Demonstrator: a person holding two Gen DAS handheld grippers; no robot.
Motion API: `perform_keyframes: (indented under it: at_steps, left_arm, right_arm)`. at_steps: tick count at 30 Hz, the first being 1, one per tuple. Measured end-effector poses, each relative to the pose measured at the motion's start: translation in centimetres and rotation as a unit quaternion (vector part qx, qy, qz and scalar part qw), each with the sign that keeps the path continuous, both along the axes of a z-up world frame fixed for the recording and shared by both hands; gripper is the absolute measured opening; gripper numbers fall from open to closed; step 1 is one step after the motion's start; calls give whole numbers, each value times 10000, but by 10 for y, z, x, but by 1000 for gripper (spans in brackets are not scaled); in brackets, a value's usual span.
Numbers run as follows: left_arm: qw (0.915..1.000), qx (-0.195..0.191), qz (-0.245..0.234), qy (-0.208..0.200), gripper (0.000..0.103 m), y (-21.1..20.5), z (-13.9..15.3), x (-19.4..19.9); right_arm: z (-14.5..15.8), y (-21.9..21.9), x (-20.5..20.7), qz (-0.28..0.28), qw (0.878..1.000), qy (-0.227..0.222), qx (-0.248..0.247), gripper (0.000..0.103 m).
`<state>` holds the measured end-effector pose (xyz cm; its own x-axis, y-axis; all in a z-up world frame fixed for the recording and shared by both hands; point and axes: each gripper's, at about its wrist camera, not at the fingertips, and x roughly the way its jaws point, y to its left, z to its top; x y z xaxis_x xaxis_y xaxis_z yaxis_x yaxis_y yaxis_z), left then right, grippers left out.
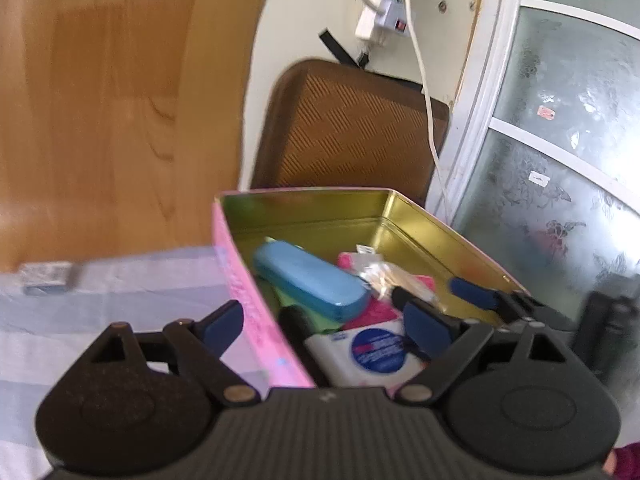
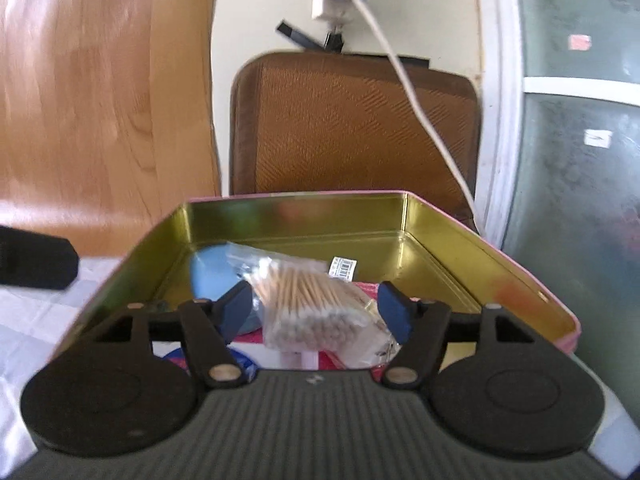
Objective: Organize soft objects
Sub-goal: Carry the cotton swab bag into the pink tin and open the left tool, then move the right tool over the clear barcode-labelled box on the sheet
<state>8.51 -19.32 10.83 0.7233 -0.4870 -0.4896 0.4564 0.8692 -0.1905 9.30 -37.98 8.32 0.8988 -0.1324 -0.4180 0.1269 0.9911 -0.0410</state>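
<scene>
From my left gripper [image 1: 326,322], the fingers are spread wide and pinch nothing; the pink wall of the tin box [image 1: 256,308] runs up between them. My left finger hangs outside the box over the pale checked cloth [image 1: 120,292], my right finger over the contents. Just ahead of the tips lies a blue case [image 1: 310,280], and past it to the right a clear bag of cotton swabs [image 1: 390,276] on something pink. Close under my right finger sits a white tissue pack [image 1: 368,354] with a blue round label. My other gripper [image 1: 486,300] reaches in from the right.

From my right gripper [image 2: 316,310], the fingers are also spread, one on each side of the bag of cotton swabs [image 2: 312,300], with no pad clearly touching it. The bag lies inside the tin box [image 2: 460,240], with the blue case [image 2: 210,272] ahead to the left. Beyond the box stands a brown woven chair back [image 2: 352,124].
</scene>
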Motion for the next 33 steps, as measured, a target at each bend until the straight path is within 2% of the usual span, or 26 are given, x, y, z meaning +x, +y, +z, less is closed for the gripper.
perform_keyframes:
  at_steps: [4, 9, 10, 13, 15, 18, 21, 23, 24, 25, 26, 29, 33]
  left_arm:
    - [9991, 362, 137, -186, 90, 19, -3, -24]
    - [9968, 696, 398, -15, 90, 64, -26, -47]
    - [9960, 747, 497, 11, 90, 77, -31, -50]
    - [9929, 811, 860, 149, 90, 121, -46, -52]
    - [9882, 873, 1235, 243, 90, 156, -58, -50]
    - [9704, 1255, 2052, 227, 90, 212, -75, -47]
    - [9522, 1409, 2704, 165, 90, 259, -87, -49]
    - [9446, 1353, 2979, 262, 89, 278, -95, -48]
    - [9489, 1031, 2954, 414, 89, 287, -95, -48]
    - [9536, 710, 2896, 410, 89, 294, -95, -52]
    - [9559, 559, 2866, 313, 89, 297, -94, -56]
    - [9629, 417, 2666, 29, 89, 297, -93, -65]
    - [9682, 238, 2486, -145, 90, 297, -89, -71]
  right_arm:
    - [5, 0, -38, 75, 9990, -357, 255, 72]
    - [10, 16, -87, 261, 9946, -711, 715, 71]
    - [11, 24, -87, 330, 9932, -763, 816, 71]
    - [17, 49, -101, 702, 9890, -866, 972, 71]
    - [21, 71, -99, 1128, 9856, -746, 1018, 71]
    - [22, 104, -75, 1678, 9788, -428, 1094, 70]
    - [21, 139, -38, 2108, 9690, -56, 1286, 71]
    - [17, 167, -2, 2286, 9628, 186, 1432, 72]
    - [15, 180, 14, 2256, 9627, 288, 1465, 76]
    - [12, 195, 37, 2191, 9633, 419, 1493, 83]
    - [8, 210, 58, 2116, 9642, 536, 1506, 85]
    - [-8, 257, 116, 1809, 9713, 817, 1311, 87]
    - [-27, 301, 167, 1546, 9767, 1110, 991, 88]
